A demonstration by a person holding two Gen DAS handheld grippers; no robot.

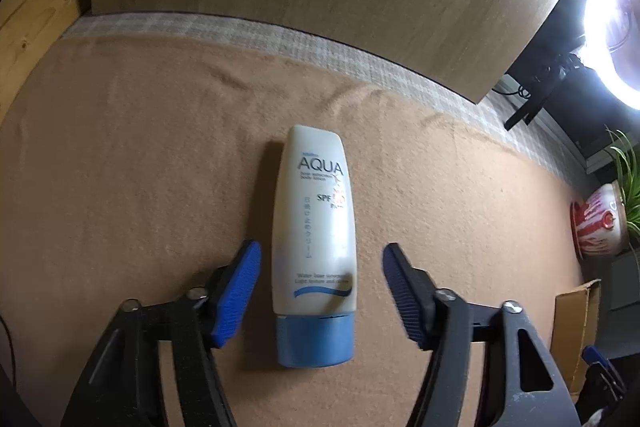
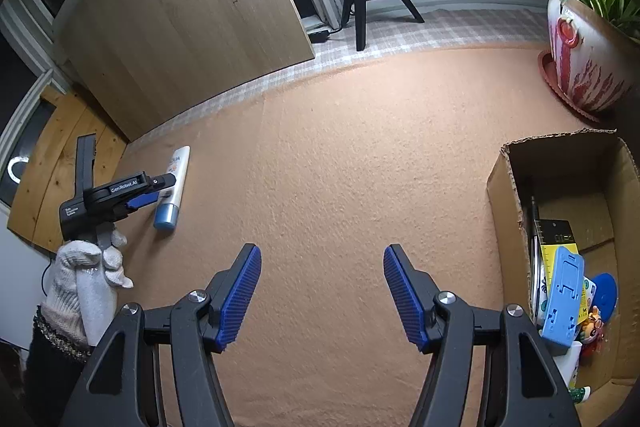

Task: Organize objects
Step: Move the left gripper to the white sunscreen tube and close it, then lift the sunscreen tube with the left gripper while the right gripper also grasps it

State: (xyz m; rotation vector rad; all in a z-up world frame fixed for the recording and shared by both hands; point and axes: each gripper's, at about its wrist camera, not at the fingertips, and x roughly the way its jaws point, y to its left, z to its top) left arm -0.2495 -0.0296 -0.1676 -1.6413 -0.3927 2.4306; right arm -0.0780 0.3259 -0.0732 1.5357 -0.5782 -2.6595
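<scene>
Lying flat on an orange-tan blanket [image 1: 120, 155]: a white sunscreen tube [image 1: 314, 227] marked AQUA, blue cap [image 1: 316, 341] toward the camera. Straddling the tube, the left hand-held gripper [image 1: 322, 291], released, blue pads [image 1: 236, 299] either side of the lower body, a gap visible at each side, no contact. Seen from the right wrist view, the same left hand-held gripper [image 2: 158, 197] in a white knit-gloved hand [image 2: 92, 267], angled down over the tube [image 2: 174, 183]. Right hand-held gripper [image 2: 322, 291] released, nothing between its pads, over bare blanket. At right, an open cardboard box [image 2: 508, 195] with a light blue plastic piece [image 2: 562, 299] and other small items. Behind it, a potted plant [image 2: 580, 39]. At the back, a wooden board [image 2: 180, 15]
</scene>
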